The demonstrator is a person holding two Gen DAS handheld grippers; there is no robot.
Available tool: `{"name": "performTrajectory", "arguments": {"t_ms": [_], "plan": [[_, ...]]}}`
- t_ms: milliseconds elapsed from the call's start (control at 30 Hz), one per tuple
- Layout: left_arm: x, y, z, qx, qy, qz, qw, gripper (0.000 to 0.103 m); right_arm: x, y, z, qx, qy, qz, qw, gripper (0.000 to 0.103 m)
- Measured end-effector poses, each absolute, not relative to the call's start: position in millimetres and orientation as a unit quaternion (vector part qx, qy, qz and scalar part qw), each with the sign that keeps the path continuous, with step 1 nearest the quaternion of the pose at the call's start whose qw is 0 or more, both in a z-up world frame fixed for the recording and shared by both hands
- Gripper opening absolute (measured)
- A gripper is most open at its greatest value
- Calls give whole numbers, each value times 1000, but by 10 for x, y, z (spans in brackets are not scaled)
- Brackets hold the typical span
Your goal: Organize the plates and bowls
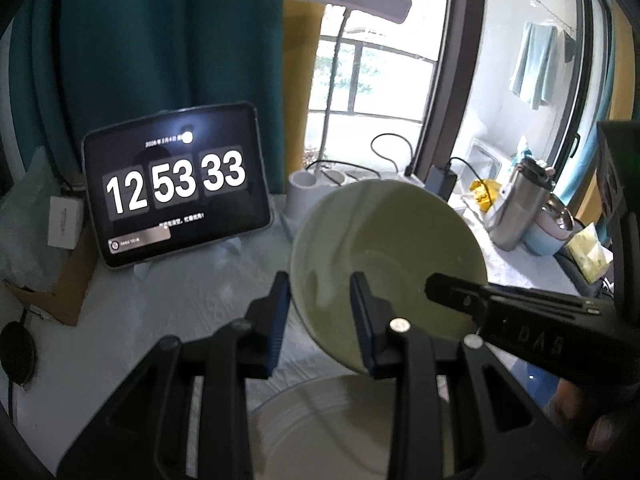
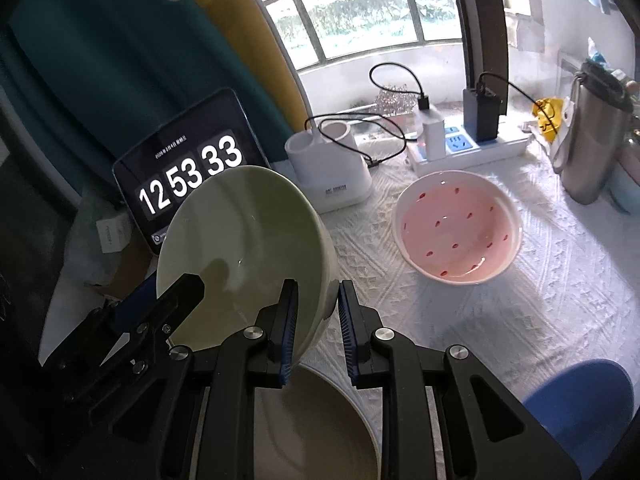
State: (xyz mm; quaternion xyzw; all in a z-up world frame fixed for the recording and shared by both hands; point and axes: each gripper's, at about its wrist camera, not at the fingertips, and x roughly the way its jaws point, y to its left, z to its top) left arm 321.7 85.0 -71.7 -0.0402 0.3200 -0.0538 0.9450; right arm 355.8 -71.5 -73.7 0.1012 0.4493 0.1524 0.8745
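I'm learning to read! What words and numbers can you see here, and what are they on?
"12 53 33": on the tablet screen.
Small lines above and below those numbers: too small to read.
Print on the white holder: too blurred.
Raised letters on the right gripper: unclear.
Label on the white box: too faint.
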Motion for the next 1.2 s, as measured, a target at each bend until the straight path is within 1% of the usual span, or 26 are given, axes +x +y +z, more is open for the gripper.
{"name": "performTrajectory", "arguments": {"t_ms": [633, 1200], "plan": [[2826, 410, -467, -29, 306, -78, 948, 31, 3161, -1202, -485, 120, 426, 145, 885, 22], [2447, -135, -454, -17, 304, -105, 947, 31, 2716, -1773, -395, 134, 413, 125, 892, 22]]}}
